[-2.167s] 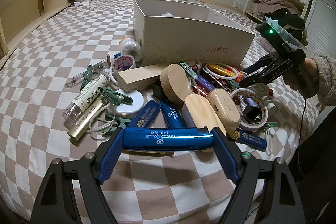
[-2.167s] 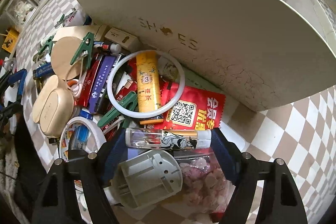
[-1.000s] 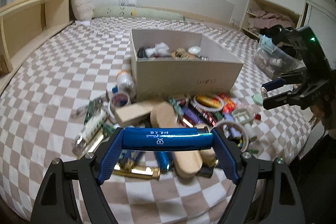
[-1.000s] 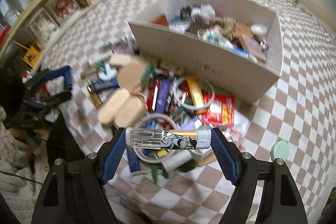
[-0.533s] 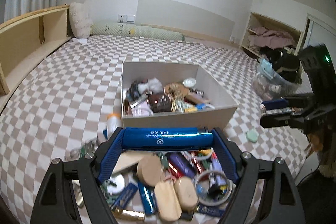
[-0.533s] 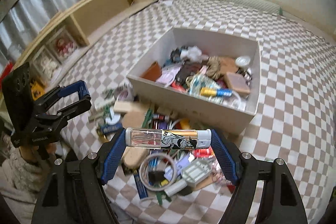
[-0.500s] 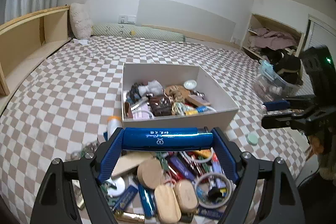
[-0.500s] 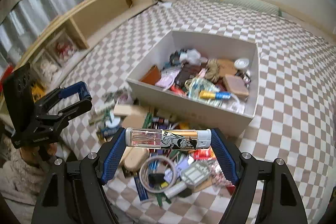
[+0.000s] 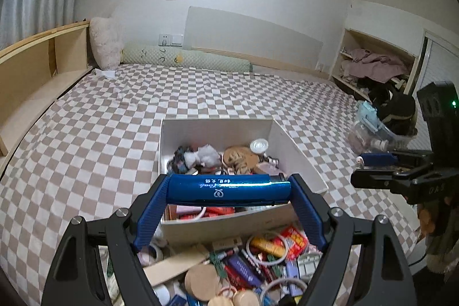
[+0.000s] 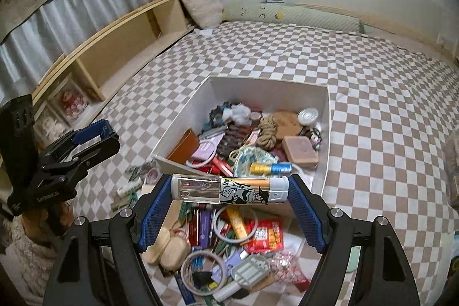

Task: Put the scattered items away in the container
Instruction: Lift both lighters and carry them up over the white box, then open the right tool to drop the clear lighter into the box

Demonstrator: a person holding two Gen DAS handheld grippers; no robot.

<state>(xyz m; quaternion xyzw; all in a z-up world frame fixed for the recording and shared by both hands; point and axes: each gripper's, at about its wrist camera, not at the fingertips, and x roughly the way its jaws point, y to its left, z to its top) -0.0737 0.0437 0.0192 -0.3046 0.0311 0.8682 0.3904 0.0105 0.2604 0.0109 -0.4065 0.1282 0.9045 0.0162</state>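
1. Between our left claw [image 9: 229,188] pads we've got a blue tube [image 9: 226,189] clamped crosswise, and the right claw [image 10: 229,192] is gripping a clear lighter [image 10: 229,192] the same way.
2. Just past both claws sits the white box [image 10: 325,131], already pretty full, on the checkered bed [image 10: 387,105].
3. Looks like we're mid-carry. Next we'd get each claw over the box and let go, without knocking each other.
4. Plenty of clutter [image 10: 229,243] is left in front of the box.
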